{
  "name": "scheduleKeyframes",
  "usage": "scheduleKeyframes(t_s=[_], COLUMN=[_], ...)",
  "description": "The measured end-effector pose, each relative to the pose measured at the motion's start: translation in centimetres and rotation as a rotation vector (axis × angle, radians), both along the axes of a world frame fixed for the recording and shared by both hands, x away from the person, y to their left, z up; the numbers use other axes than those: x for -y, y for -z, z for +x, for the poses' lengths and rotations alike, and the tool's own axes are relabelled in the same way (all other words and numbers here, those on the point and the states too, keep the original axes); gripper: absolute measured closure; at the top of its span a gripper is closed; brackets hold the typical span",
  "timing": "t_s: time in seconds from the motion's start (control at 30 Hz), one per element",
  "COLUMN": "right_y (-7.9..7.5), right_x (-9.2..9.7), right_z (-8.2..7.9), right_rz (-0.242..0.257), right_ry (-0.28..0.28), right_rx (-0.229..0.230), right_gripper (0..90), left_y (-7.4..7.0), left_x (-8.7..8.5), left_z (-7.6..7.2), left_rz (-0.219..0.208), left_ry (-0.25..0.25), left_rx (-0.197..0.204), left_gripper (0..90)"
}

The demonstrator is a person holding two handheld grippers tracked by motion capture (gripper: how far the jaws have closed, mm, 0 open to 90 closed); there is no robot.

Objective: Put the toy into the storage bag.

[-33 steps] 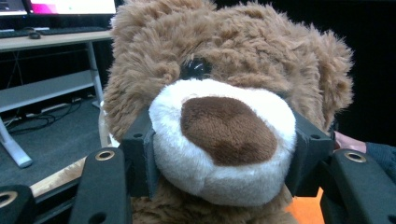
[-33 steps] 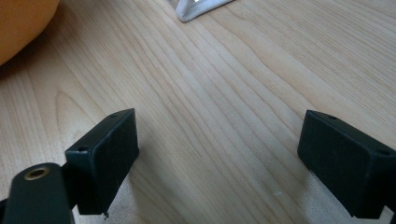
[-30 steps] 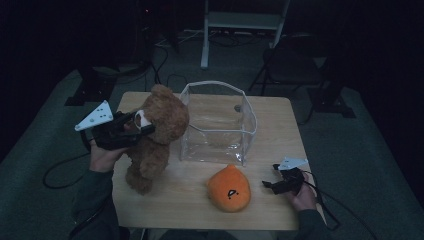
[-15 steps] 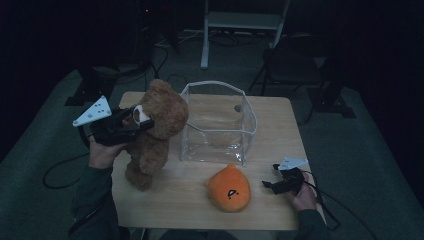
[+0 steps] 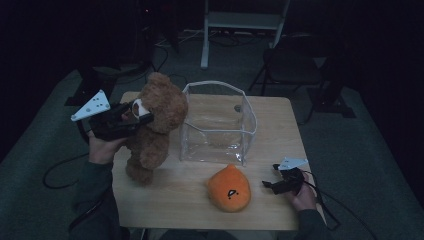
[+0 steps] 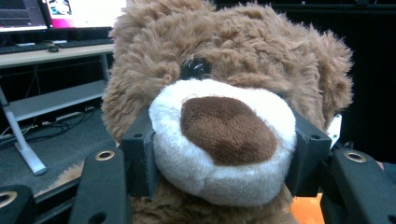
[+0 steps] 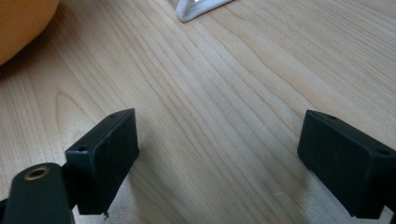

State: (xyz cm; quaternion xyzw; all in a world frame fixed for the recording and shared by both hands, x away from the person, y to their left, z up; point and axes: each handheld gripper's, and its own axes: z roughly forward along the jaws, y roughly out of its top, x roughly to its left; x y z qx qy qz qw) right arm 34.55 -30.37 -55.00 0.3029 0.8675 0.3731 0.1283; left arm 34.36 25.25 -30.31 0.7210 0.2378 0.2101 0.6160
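A brown teddy bear (image 5: 155, 132) hangs upright over the left part of the wooden table (image 5: 280, 130). My left gripper (image 5: 142, 114) is shut on its white muzzle from the left. In the left gripper view the bear's face (image 6: 224, 56) is close up, and the two pads of my left gripper (image 6: 224, 154) press on both sides of the muzzle. My right gripper (image 5: 267, 184) rests low on the table near the front right corner. It (image 7: 219, 154) stands open there, with only bare wood between its fingers.
A clear plastic box (image 5: 215, 85) with an open top stands in the middle of the table, just right of the bear; its corner (image 7: 196, 9) is ahead of the right gripper. An orange plush (image 5: 228, 189) lies in front of it. A chair (image 5: 295, 65) stands behind the table.
My left gripper has lifted the bear slightly, so its feet sit a little higher than before. The right gripper has not moved.
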Motion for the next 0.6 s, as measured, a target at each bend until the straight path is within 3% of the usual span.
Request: scheduleKeyframes(t_s=[0.6], right_y=[0.00], right_x=[0.00], right_z=[0.00], right_rz=[0.000], right_ry=[0.000], right_rx=[0.000], right_gripper=[11.6], left_y=[-1.02], left_x=[0.33], left_z=[0.78], left_rz=[-0.011], left_ry=[-0.014], left_rx=[0.012], left_gripper=[40.7])
